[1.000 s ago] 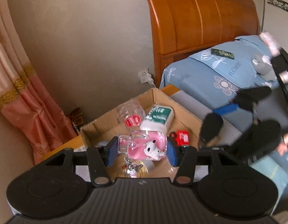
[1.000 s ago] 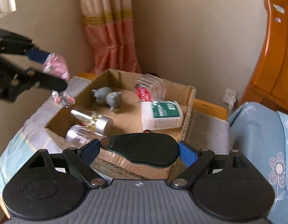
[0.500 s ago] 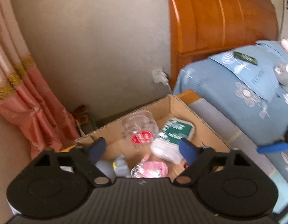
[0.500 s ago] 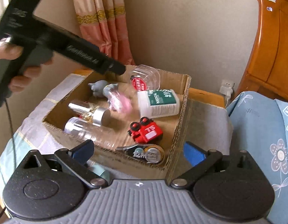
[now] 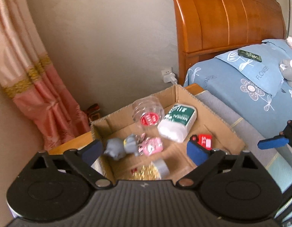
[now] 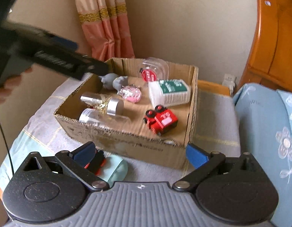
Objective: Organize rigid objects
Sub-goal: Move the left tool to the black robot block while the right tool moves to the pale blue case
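Observation:
An open cardboard box (image 5: 115, 121) holds a pink trinket (image 5: 152, 146) next to a grey figurine (image 5: 121, 145), a clear jar with a red label (image 5: 147, 113), a white bottle with a green label (image 5: 176, 121) and a red toy truck (image 5: 202, 141). My left gripper (image 5: 145, 150) hovers above the box, its jaws opening with nothing between them. My right gripper (image 6: 141, 153) stands open and empty just in front of the box (image 6: 127, 141). The truck (image 6: 161, 121), the trinket (image 6: 131, 93) and two silver-capped bottles (image 6: 102, 102) show inside.
The box sits on a cloth-covered stand beside a bed with a blue flowered cover (image 5: 250, 87) and a wooden headboard (image 5: 221, 19). A pink curtain (image 5: 32, 94) hangs at the left. A mint-green thing with a red and black object (image 6: 112, 166) lies before the box.
My left gripper let go of the pink trinket, which now lies in the box by the grey figurine. My right gripper released a dark oval thing, opened wide and drew back from the box.

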Demonstrator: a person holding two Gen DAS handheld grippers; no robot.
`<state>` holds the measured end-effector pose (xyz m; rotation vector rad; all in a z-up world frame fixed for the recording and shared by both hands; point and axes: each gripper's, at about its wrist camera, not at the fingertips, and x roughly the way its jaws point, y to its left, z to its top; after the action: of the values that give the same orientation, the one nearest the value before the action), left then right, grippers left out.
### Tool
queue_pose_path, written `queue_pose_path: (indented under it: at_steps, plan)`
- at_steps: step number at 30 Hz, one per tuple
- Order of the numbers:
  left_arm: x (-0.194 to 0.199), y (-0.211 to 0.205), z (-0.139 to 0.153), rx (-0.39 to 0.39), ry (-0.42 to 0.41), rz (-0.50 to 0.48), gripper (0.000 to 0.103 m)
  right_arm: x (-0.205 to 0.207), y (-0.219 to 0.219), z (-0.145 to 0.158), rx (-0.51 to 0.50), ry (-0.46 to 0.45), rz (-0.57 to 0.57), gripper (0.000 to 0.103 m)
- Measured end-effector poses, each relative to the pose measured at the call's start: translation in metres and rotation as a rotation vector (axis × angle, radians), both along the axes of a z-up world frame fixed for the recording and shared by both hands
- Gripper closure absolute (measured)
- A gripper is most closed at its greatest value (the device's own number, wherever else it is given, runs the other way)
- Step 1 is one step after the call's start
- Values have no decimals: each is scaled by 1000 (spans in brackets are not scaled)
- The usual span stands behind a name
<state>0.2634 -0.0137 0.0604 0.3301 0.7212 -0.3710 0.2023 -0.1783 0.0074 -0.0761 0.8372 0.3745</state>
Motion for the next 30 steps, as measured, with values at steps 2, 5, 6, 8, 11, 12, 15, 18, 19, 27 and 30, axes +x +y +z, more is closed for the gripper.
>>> queue_pose_path:
  at_steps: [2,5,6,8,11,12,15,18,19,27,30]
  plan:
    - [-13,5,-4,3,-7,17,4,-4,-1,-5,10,9,-27,0]
    - [-33,10,-14,20,-11,50,4,-11,-2,-15,19,27,-85,0]
    - [-41,11,-17,24,-16,60,4,-14,-3,-19,29,37,-97,0]
    - [-55,16,-24,16,-16,75,4,-19,-6,-26,46,49,-130,0]
    - [-70,20,-34,-19,-2,106,4,-24,-7,-38,19,56,-182,0]
    - [-74,21,-38,-30,3,120,4,-26,-7,-42,8,63,-197,0]
    - [-88,20,-51,-50,14,157,4,-29,-9,-51,6,80,-211,0]
    - [-94,15,-63,-58,39,172,4,-33,-9,-57,-5,92,-218,0]
    - [-96,13,-67,-68,54,170,4,-35,-9,-59,-20,93,-221,0]
    - [-96,-2,-81,-95,101,144,4,-41,-16,-70,-42,121,-227,0]
    - [-95,-10,-86,-97,107,129,4,-39,-18,-73,-45,133,-228,0]
